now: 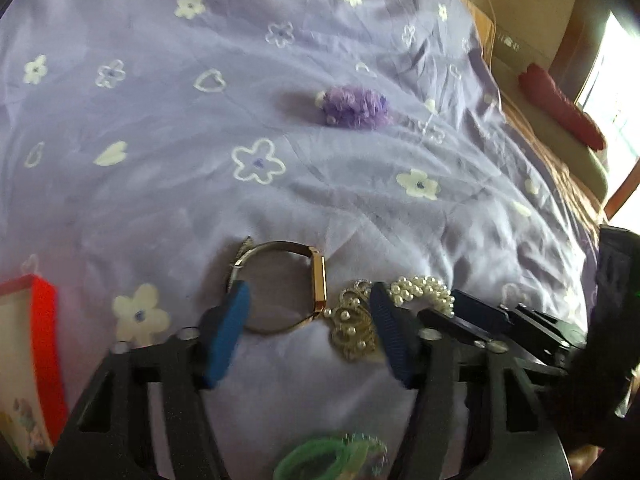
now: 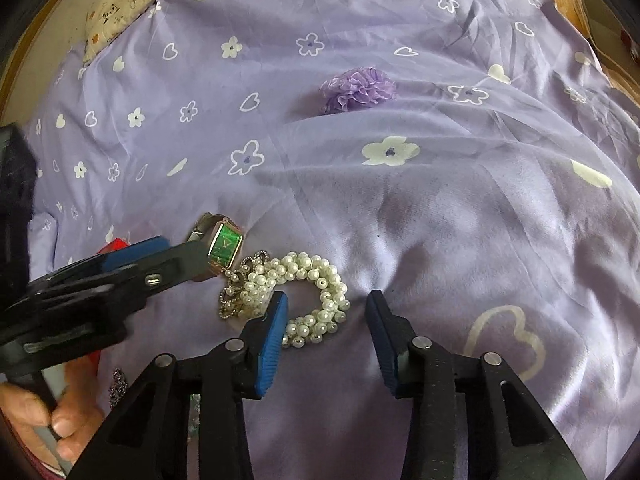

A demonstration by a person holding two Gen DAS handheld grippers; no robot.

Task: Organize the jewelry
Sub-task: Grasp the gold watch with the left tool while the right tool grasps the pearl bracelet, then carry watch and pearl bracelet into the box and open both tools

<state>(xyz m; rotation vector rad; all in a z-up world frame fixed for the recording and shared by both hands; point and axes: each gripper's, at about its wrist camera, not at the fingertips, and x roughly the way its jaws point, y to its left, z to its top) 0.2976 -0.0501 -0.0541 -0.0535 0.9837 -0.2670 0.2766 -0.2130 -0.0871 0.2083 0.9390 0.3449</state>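
Note:
A gold watch [image 1: 316, 280] with a green face [image 2: 225, 245] lies on the purple bedspread. Beside it lie a gold pearl brooch [image 1: 352, 328] and a white pearl bracelet [image 2: 316, 300]. My left gripper [image 1: 308, 300] is open, with the watch and the brooch between its blue fingers. My right gripper [image 2: 326, 300] is open, its left finger over the pearl bracelet. The left gripper [image 2: 160, 256] shows in the right wrist view, reaching the watch. A purple fluffy scrunchie [image 1: 354, 106] lies farther away, also in the right wrist view [image 2: 360, 88].
A red-rimmed box [image 1: 40, 344] stands at the left. Green hair ties [image 1: 332, 456] lie below the left gripper. A small dark beaded piece [image 2: 118, 384] lies near the hand. A patterned pillow [image 2: 132, 0] is at the far left, a red object [image 1: 560, 104] at the right.

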